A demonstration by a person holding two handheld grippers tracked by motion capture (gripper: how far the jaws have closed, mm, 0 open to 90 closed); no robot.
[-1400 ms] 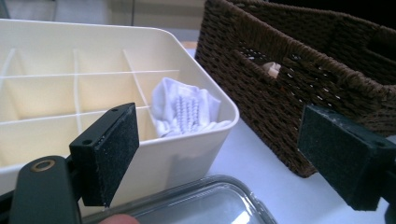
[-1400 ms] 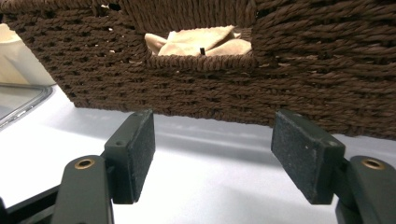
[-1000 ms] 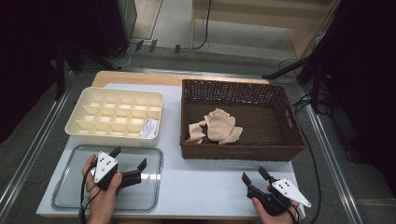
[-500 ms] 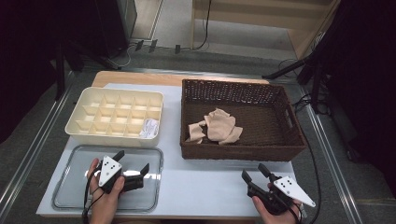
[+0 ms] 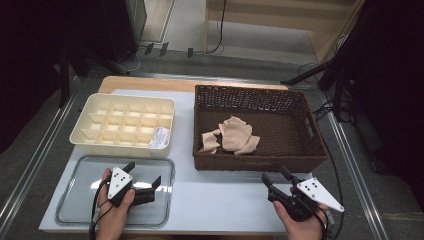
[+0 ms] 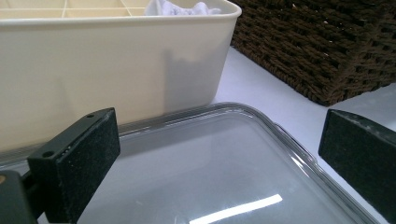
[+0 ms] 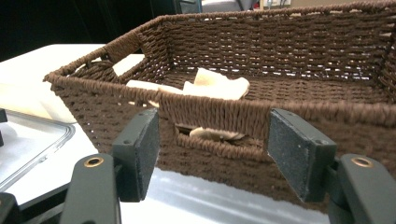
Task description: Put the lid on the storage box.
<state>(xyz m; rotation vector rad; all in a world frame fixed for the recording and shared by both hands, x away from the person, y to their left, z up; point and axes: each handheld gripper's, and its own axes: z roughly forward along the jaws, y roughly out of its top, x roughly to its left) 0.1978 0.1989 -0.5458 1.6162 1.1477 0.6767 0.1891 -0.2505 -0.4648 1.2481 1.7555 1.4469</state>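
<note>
Left gripper (image 5: 145,181) hovers over the clear tray (image 5: 75,200), jaws spread and empty, while right gripper (image 5: 276,179), jaws wide but just narrowing, empty, faces the wicker basket (image 5: 250,162)

I see a dark brown woven basket (image 5: 257,160) holding pale beige cloth pieces (image 5: 235,135), and a cream compartment box (image 5: 122,145) with a white crumpled item (image 5: 160,137) in one corner cell. My tray (image 5: 75,205) is clear and glossy on the white desk (image 5: 215,200). Both tools, left tool (image 5: 145,182) and right tool (image 5: 275,177), are black with grey dotted plates.
</note>
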